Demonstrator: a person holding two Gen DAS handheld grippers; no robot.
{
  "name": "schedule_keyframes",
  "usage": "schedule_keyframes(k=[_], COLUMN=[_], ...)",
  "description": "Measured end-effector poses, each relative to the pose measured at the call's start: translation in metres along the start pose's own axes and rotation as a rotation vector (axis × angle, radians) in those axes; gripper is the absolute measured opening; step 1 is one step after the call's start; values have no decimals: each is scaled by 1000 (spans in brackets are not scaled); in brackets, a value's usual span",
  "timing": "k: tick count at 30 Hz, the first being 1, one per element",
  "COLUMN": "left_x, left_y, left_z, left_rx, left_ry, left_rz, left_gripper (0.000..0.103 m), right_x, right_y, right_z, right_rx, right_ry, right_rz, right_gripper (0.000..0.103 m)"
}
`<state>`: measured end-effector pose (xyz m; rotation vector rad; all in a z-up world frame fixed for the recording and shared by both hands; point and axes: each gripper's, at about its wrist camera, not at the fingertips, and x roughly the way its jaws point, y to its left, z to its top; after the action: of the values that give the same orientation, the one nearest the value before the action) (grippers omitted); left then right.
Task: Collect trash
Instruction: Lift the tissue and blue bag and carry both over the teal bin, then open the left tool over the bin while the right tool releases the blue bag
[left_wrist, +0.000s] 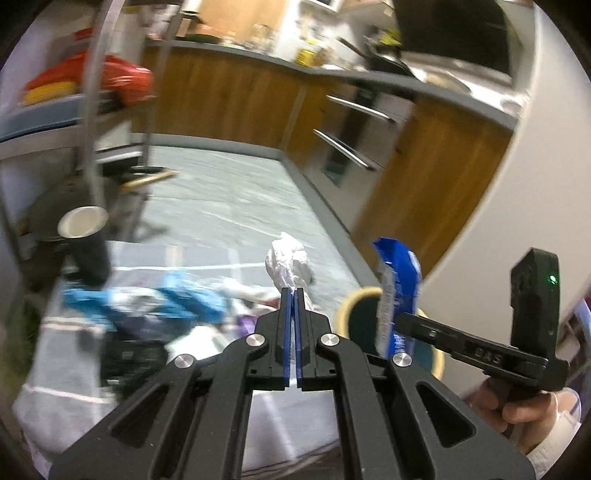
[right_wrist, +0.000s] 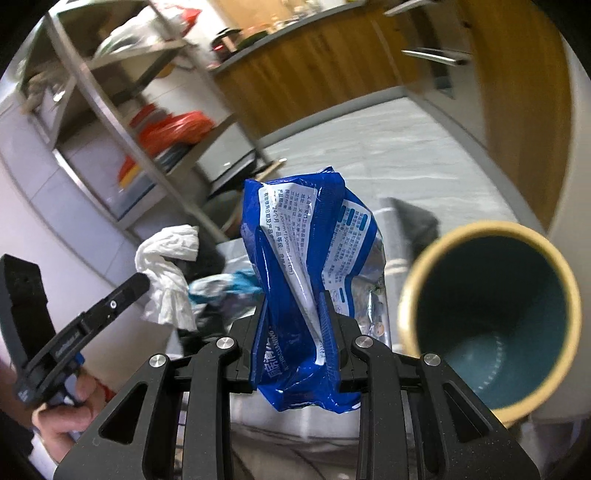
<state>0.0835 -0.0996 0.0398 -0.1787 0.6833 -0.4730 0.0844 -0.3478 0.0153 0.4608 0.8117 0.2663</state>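
The left gripper (left_wrist: 294, 295) is clenched on a crumpled white paper tissue (left_wrist: 288, 264), held up above the cluttered grey cloth-covered table (left_wrist: 221, 206). To its right, the right gripper (right_wrist: 295, 301) pinches a crinkled blue plastic wrapper (right_wrist: 306, 258) with white print. Just right of the wrapper stands a round teal bin with a tan rim (right_wrist: 491, 317), its mouth open.
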Motion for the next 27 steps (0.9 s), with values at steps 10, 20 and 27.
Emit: schedule_keyframes(k=[10,20,27], left_x=[82,161,186], left_y=[-78,-108,-105], left_z=[-31,-68,-85], left_rx=[46,38,29], left_ry=[155,315,399], left_rz=[-203,-269,-251], left_gripper=[1,1,1], right_x=[-21,-13,0], right_y=[-101,-158,-161], right_z=[-12,-30,-36], right_rx=[254,393,395], right_ry=[-32,-14,25], right_rz=[-36,-84,-140], right_gripper=[28,29,35])
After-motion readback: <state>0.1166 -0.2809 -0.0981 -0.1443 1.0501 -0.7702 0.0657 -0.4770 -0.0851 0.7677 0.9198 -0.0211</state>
